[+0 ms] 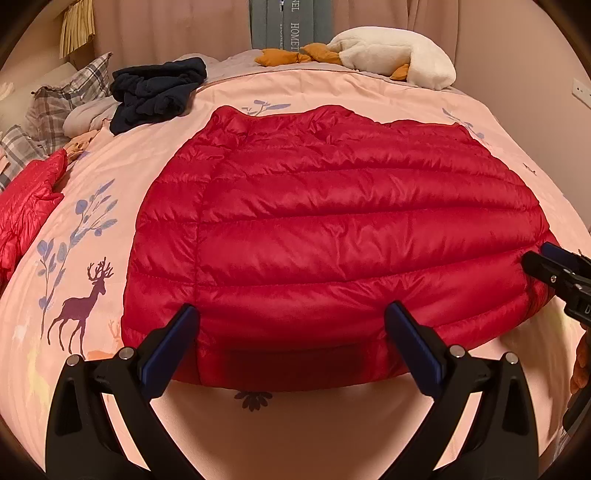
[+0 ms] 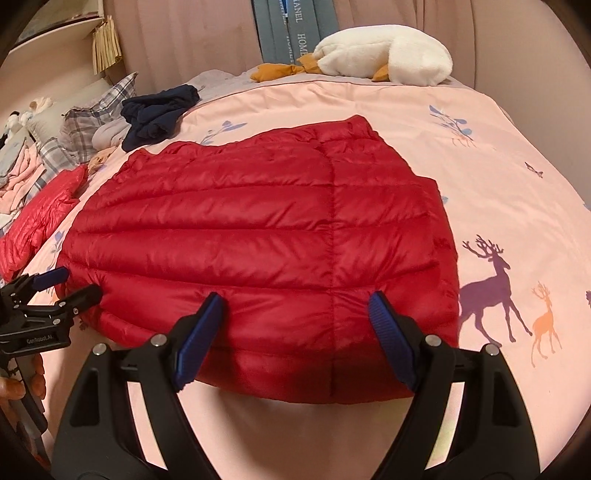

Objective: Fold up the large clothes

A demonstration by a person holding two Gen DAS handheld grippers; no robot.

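A red quilted down jacket (image 1: 332, 229) lies flat on a pink deer-print bedspread (image 1: 74, 258). The left gripper (image 1: 291, 332) and right gripper (image 2: 295, 321) hover at its near hem, fingers spread wide, grasping nothing.

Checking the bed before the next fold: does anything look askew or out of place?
The red down jacket lies flat and fairly square. Odd bits: a crumpled navy garment and a second red jacket sit unfolded at the left edge of the pink duvet.

"HOME" reads on grey cushions (image 2: 295, 33); "GenRobot.AI" on left gripper (image 2: 59, 288).
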